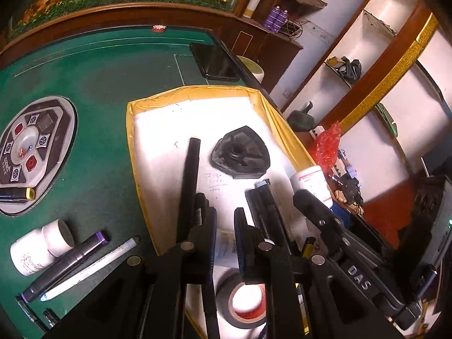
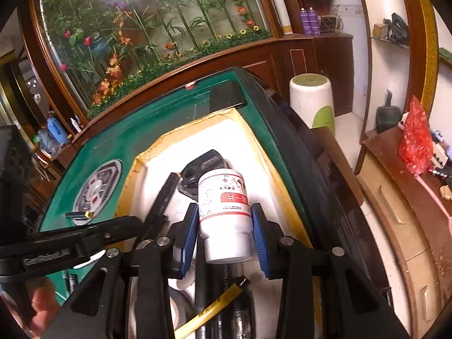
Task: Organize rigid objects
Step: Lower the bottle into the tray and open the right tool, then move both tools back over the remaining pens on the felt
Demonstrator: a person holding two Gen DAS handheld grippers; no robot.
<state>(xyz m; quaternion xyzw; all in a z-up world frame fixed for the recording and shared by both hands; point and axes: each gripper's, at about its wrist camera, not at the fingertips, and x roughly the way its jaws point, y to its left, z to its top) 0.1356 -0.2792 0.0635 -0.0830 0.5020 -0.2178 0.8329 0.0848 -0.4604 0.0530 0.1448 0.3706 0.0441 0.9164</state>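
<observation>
The right hand-held gripper (image 2: 224, 230), mid-frame over the tray (image 2: 285, 175), brackets a white bottle (image 2: 223, 212) between part-open blue pads that look barely touching, so it should lower fully, then release clear of the black tube (image 2: 166, 195).

The tape roll (image 1: 248, 302) sits half hidden behind the left tongs (image 1: 226, 226), its lower edge cut off.

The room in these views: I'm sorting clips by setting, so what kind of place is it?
Probably a lived-in home or game room: an automatic mahjong table with green felt and a central dice panel, a wood-framed artificial flower display, and cluttered wall shelves.
</observation>
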